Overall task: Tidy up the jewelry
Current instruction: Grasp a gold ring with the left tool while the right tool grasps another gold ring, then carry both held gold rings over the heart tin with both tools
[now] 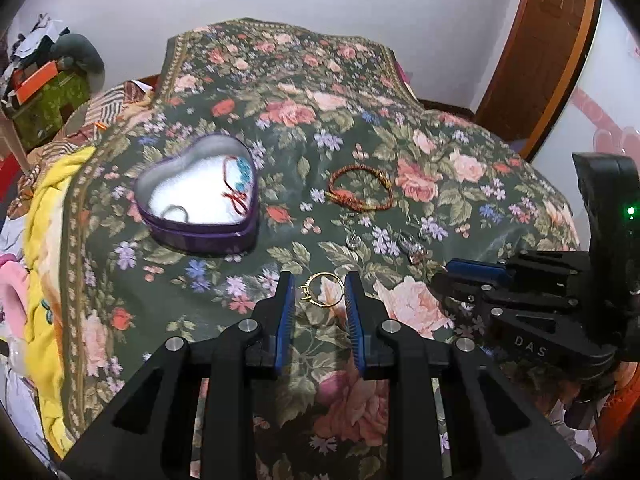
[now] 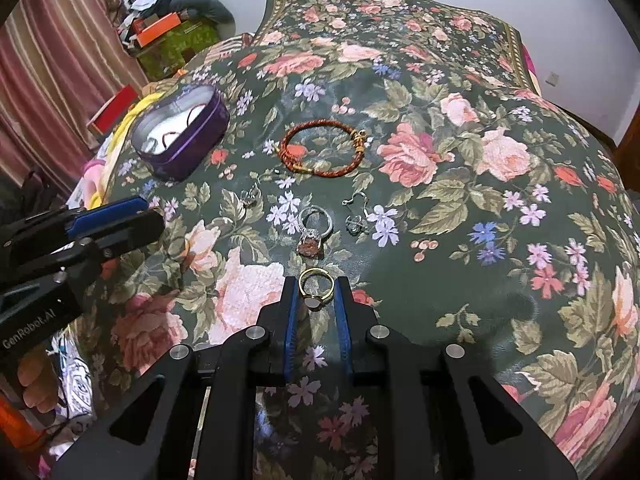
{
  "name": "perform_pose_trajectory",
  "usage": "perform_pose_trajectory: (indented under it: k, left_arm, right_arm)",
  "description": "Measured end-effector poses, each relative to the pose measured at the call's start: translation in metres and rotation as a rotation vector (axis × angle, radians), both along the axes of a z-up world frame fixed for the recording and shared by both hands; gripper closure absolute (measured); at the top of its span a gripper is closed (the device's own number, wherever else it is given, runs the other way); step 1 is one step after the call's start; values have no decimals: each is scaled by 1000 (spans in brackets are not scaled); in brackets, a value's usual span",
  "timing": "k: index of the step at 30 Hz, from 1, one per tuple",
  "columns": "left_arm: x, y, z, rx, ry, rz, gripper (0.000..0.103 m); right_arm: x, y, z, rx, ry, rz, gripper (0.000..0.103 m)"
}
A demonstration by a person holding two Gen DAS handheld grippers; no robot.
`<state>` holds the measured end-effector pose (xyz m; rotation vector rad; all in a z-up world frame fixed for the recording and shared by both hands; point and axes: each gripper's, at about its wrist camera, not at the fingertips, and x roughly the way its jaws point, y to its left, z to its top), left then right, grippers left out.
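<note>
My left gripper [image 1: 320, 292] is shut on a thin gold ring with prongs [image 1: 323, 289], just above the floral cloth [image 1: 280, 92]. My right gripper [image 2: 317, 290] is shut on a gold ring with a flat face [image 2: 316, 285]. Each gripper shows in the other's view: right gripper [image 1: 460, 272], left gripper [image 2: 132, 216]. A purple heart-shaped tin [image 1: 160, 226] [image 2: 208, 120] stands open at the left, holding a red string bracelet with blue beads [image 1: 240, 176]. A braided red bracelet [image 1: 376, 206] [image 2: 340, 168], a silver ring with an orange stone [image 2: 314, 232] [image 1: 412, 246] and small silver earrings [image 2: 354, 216] lie on the cloth.
The cloth covers a bed that falls away on all sides. A yellow blanket [image 1: 48, 240] bunches at its left edge. Boxes and clutter [image 1: 36, 92] stand at the far left, a striped curtain [image 2: 52, 60] hangs beside them, and a wooden door [image 1: 540, 48] is at the right.
</note>
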<state>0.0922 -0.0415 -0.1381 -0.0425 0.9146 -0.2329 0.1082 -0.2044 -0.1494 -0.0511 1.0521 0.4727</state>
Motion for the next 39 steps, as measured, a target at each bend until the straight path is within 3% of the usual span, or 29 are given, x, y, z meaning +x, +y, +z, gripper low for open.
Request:
perform_pose_trajectory:
  k: [20, 30, 39]
  left_arm:
    - [-6, 48, 60, -8, -179, 127, 79]
    - [2, 76, 73, -5, -232, 198, 79]
    - [14, 99, 78, 8, -268, 238, 79]
  right_arm:
    - [10, 33, 87, 128, -219, 44, 87]
    - [18, 62, 111, 175, -276, 91, 87]
    - [28, 94, 112, 170, -283, 159, 87]
